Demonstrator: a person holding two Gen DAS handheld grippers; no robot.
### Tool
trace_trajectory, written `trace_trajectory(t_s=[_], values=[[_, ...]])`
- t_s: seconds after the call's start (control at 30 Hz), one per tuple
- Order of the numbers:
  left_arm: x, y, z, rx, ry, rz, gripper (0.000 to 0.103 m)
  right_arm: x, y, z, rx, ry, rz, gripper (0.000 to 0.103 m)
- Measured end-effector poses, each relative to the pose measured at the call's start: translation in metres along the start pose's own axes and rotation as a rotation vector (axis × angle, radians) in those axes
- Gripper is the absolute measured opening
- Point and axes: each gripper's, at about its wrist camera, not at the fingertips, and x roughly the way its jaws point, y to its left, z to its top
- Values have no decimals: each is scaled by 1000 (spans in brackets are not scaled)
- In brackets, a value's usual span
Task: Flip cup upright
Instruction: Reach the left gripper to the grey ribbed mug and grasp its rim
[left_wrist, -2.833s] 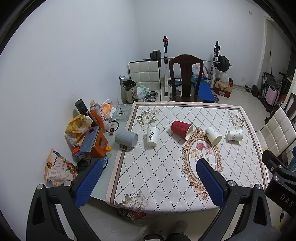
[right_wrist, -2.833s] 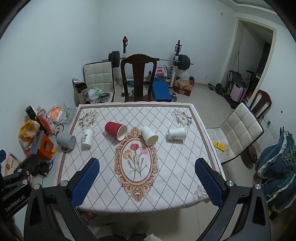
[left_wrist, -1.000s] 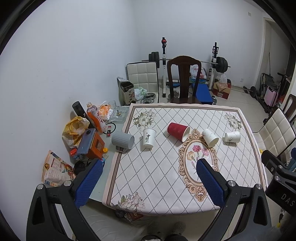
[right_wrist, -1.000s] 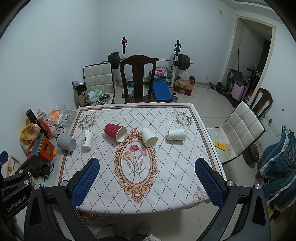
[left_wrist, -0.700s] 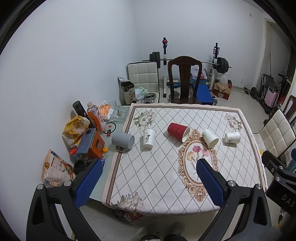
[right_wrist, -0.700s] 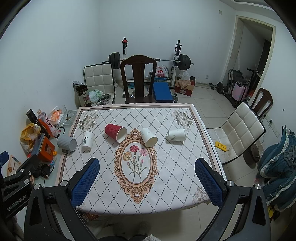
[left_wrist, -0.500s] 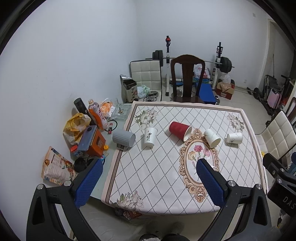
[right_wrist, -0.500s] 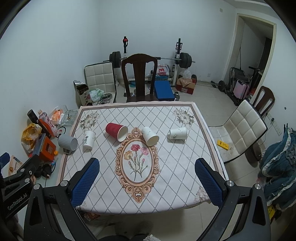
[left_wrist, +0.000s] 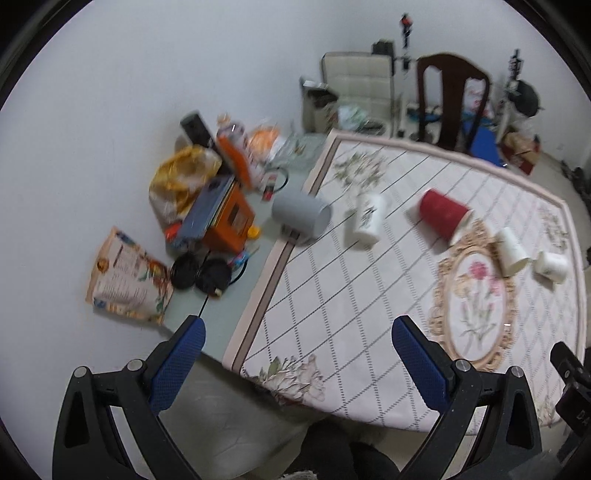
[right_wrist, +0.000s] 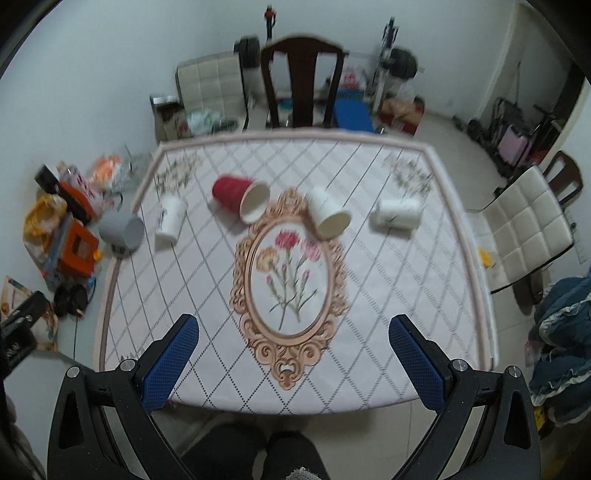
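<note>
A row of cups sits across the far half of the table. A grey mug (left_wrist: 301, 218) (right_wrist: 122, 229) lies on its side at the table's left edge. A white paper cup (left_wrist: 367, 218) (right_wrist: 169, 219) stands mouth down. A red cup (left_wrist: 443, 218) (right_wrist: 240, 196) lies on its side. A white cup (left_wrist: 511, 252) (right_wrist: 328, 216) lies tipped, mouth toward me. Another white cup (left_wrist: 552, 266) (right_wrist: 396, 214) lies on its side at the right. My left gripper (left_wrist: 295, 358) and right gripper (right_wrist: 293, 356) are open and empty, above the table's near edge.
The table carries a patterned cloth (right_wrist: 184, 295) with an oval flower motif (right_wrist: 290, 277). Bags, an orange box (left_wrist: 229, 218) and a packet (left_wrist: 125, 277) crowd the table's bare left strip. A dark chair (right_wrist: 301, 81) stands behind, a white chair (right_wrist: 524, 229) at right.
Both grippers have moved forward and lower toward the table, so the cups look larger. The left view has swung to the left. No cup has moved.
</note>
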Motion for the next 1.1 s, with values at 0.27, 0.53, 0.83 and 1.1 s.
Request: trace_trajectory(t_s=[0.27, 0.53, 0.83, 1.1], values=[[102, 17, 40, -53, 154, 13, 103, 107, 44, 24, -50, 150, -19, 103], [195, 27, 97, -111, 268, -7, 103, 198, 87, 64, -60, 278, -84, 103], [283, 42, 148, -267, 388, -110, 103, 278, 118, 93, -42, 379, -134, 103], [343, 43, 162, -426, 518, -244, 101, 309, 128, 109, -6, 394, -167, 103]])
